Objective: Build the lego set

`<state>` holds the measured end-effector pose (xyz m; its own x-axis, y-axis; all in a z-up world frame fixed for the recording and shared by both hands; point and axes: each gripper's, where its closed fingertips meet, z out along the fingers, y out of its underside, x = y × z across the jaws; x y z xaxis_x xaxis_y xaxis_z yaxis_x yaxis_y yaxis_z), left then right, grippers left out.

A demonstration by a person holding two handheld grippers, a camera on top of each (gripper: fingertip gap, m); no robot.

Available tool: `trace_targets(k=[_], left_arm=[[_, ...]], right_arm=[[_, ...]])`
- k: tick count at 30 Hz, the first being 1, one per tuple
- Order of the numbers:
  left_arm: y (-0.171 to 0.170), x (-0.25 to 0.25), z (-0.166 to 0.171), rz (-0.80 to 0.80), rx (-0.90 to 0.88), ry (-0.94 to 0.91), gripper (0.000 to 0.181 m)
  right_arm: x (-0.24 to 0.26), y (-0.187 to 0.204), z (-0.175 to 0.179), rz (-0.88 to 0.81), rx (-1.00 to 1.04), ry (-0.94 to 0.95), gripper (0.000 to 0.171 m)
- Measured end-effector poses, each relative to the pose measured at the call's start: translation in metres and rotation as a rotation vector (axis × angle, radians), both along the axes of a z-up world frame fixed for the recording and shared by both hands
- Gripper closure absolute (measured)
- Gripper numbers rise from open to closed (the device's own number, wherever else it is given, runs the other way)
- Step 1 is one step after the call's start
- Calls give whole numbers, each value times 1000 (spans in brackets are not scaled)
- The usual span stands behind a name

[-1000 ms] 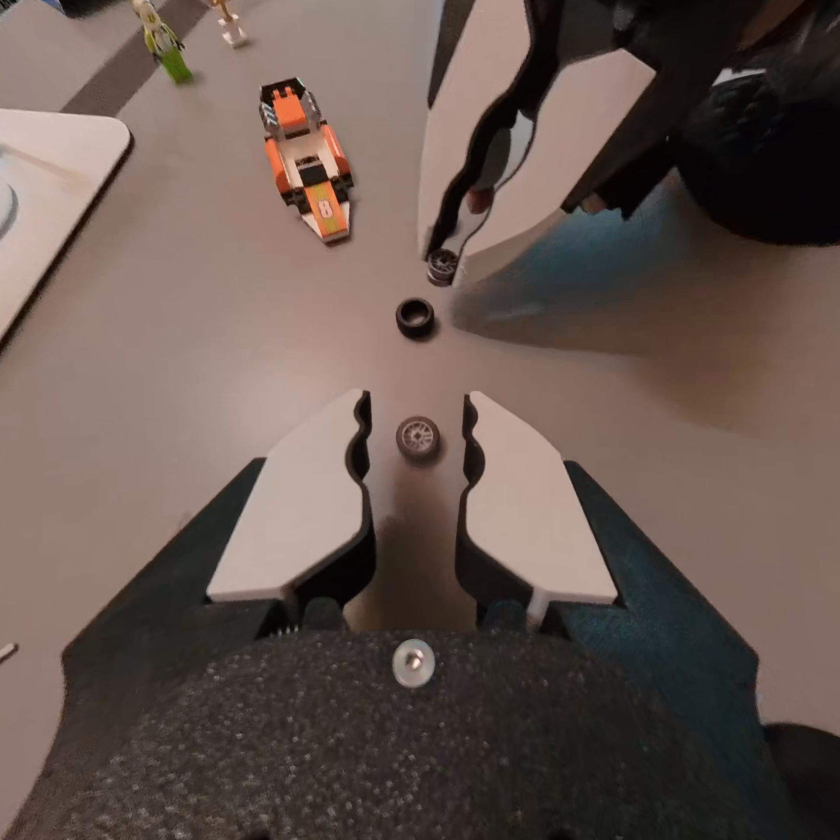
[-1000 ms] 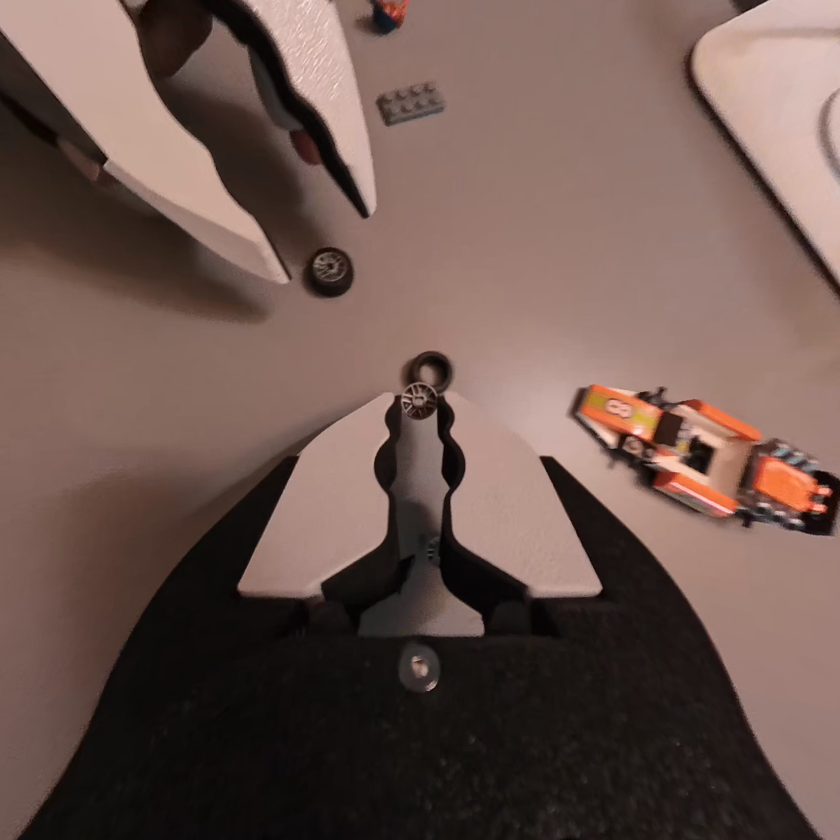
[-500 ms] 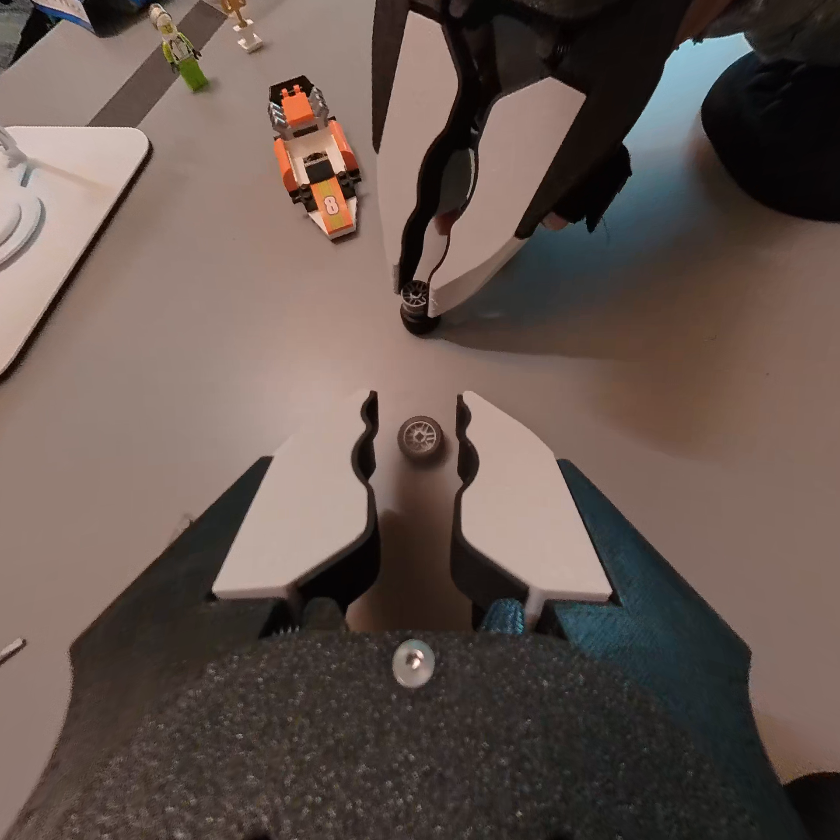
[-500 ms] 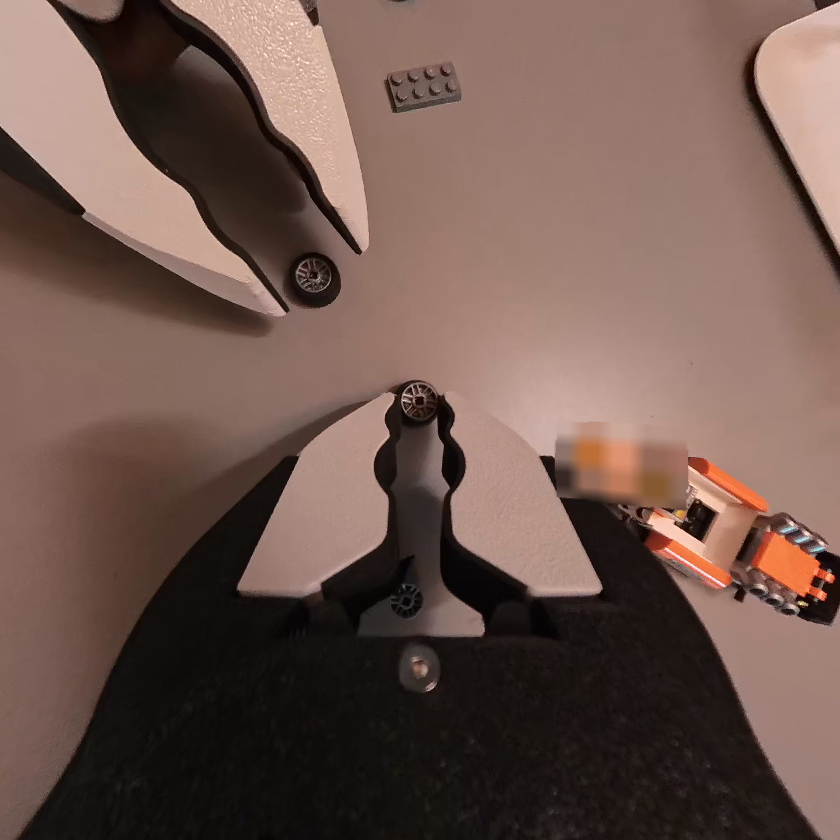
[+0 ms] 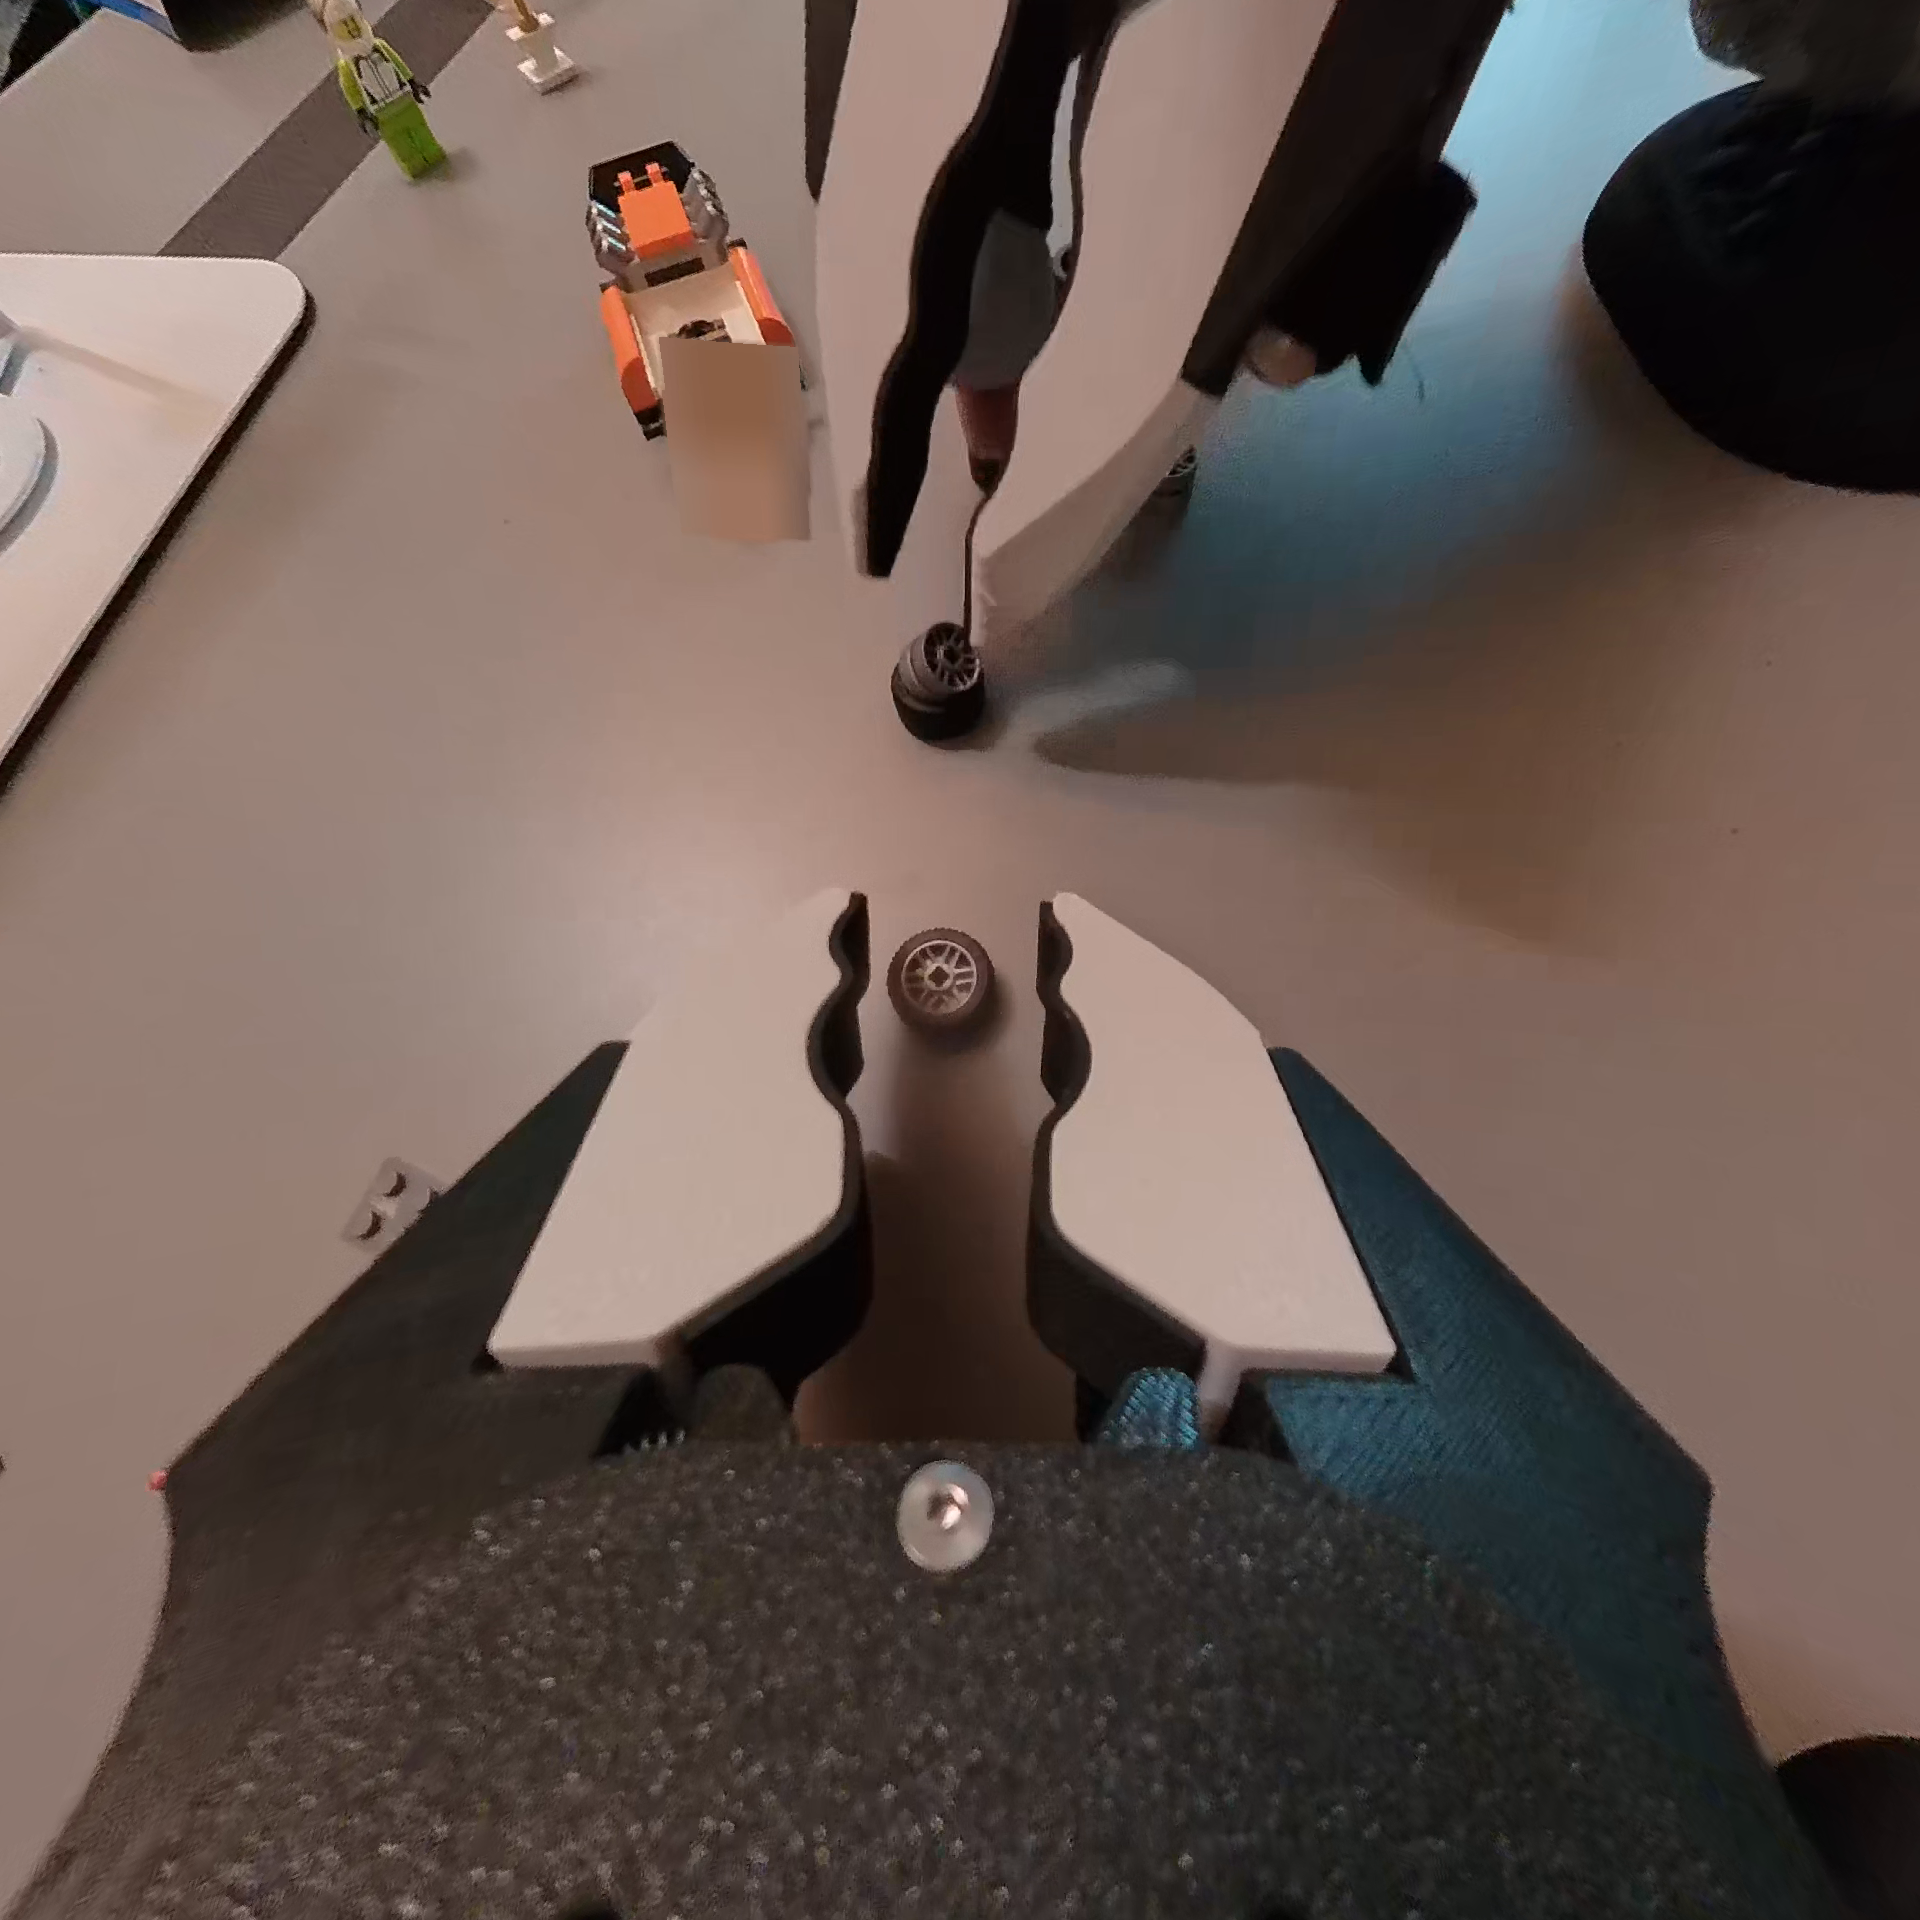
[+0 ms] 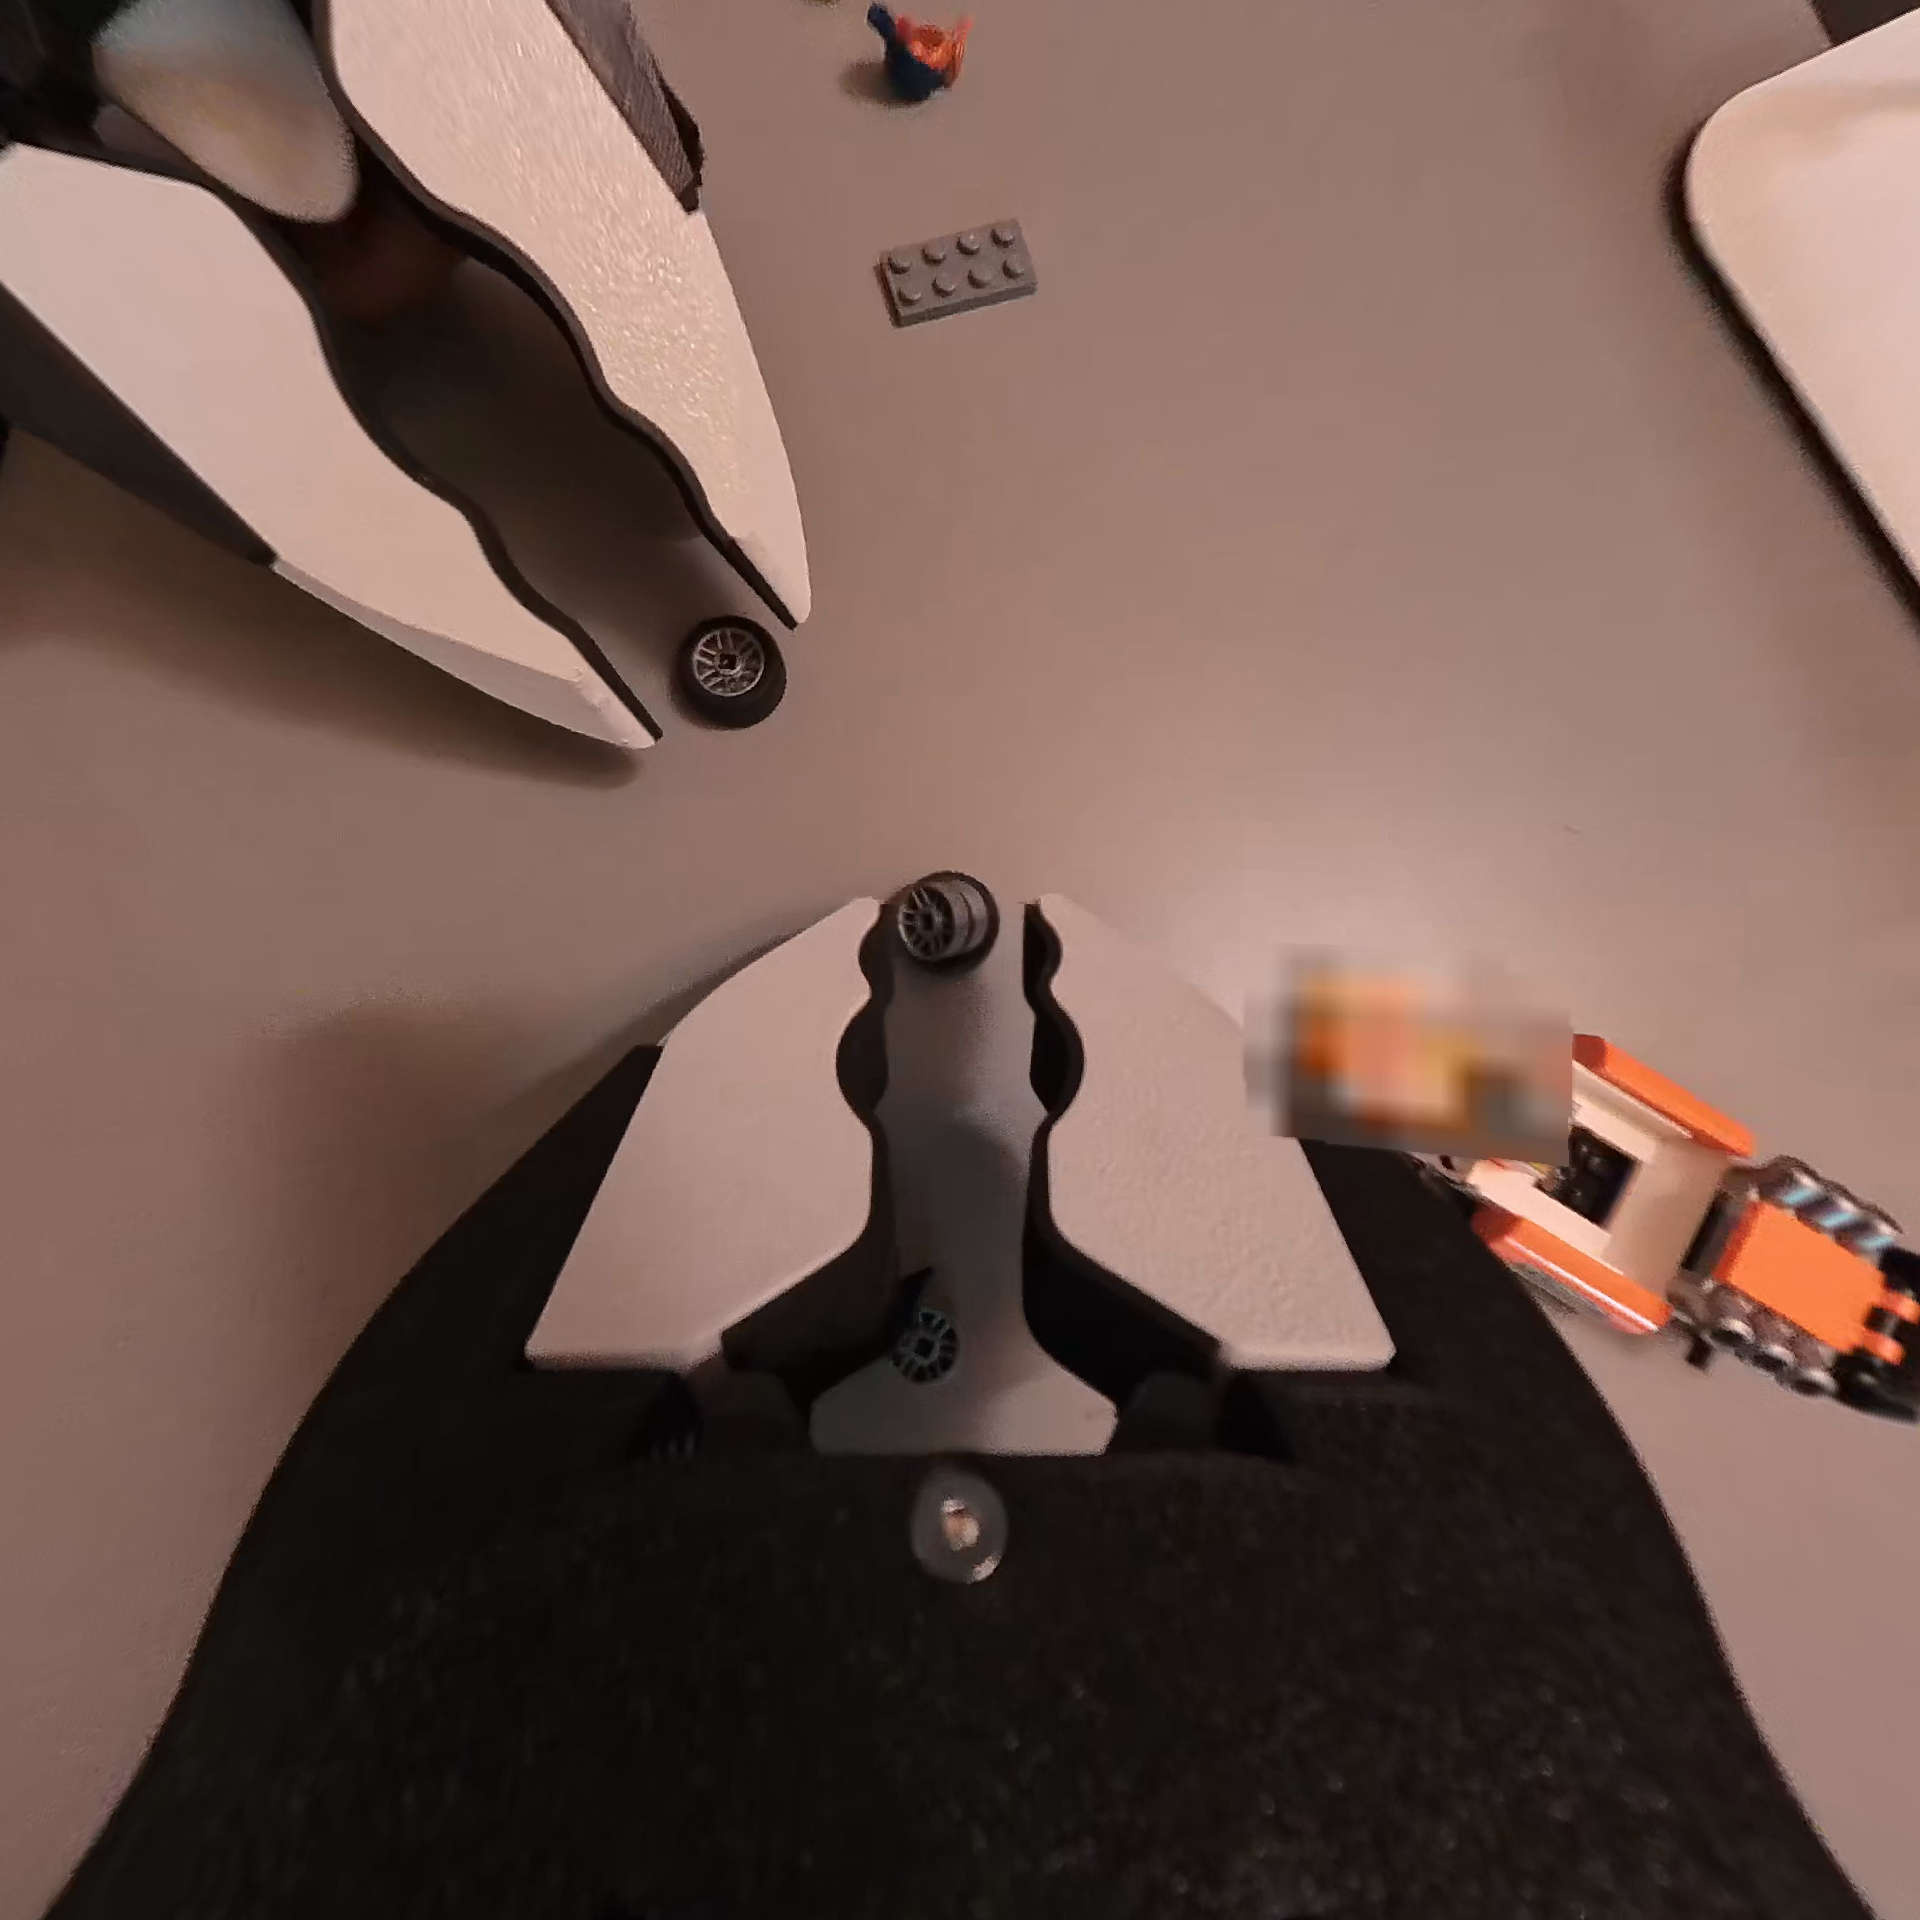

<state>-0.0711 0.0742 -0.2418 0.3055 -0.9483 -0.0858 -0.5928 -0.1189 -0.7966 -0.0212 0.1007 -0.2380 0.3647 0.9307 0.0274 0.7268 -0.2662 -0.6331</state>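
Lighting is dim and warm. Soft shadows fall on the table [image 5: 312, 831] beneath both tools. Wide-angle distortion bends frame edges; distant regions show motion blur.

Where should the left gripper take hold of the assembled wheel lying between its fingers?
Grip the wheel across its black tyre tread, coming straight down. It lies flat, grey spoked hub up, so the round rim faces the fingers on either side. The left gripper is open and already straddles it.

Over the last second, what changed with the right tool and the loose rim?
The right tool carried the grey rim onto the black tyre, then opened and let go. The left tool stayed open around the finished wheel; the orange car unmoved.
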Motion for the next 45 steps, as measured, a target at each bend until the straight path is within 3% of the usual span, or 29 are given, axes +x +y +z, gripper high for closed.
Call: trace_targets(k=[8, 15, 23, 24, 27, 33, 39, 45], left_arm=[[0, 0, 1, 2, 1, -7, 152], [-2, 1, -2, -6, 7, 6, 154], [-3, -1, -1, -2, 16, 3, 155], [-3, -1, 0, -1, 17, -3, 155], [-3, -1, 3, 2, 17, -18, 156], [-1, -6, 3, 17, 18, -24, 157], [-1, -3, 4, 13, 15, -38, 158], [0, -4, 3, 23, 25, -27, 159]], right_arm=[[44, 2, 24, -42, 59, 34, 152], [72, -33, -6, 4, -2, -107, 152], [67, -33, -13, 14, 5, -121, 164], [66, -30, -10, 14, 23, -114, 171], [68, -19, -3, 8, 45, -133, 171], [85, -2, 5, -25, 66, -147, 162], [150, 62, 36, -227, 169, -80, 152], [177, 112, 4, -271, 78, -56, 143]])
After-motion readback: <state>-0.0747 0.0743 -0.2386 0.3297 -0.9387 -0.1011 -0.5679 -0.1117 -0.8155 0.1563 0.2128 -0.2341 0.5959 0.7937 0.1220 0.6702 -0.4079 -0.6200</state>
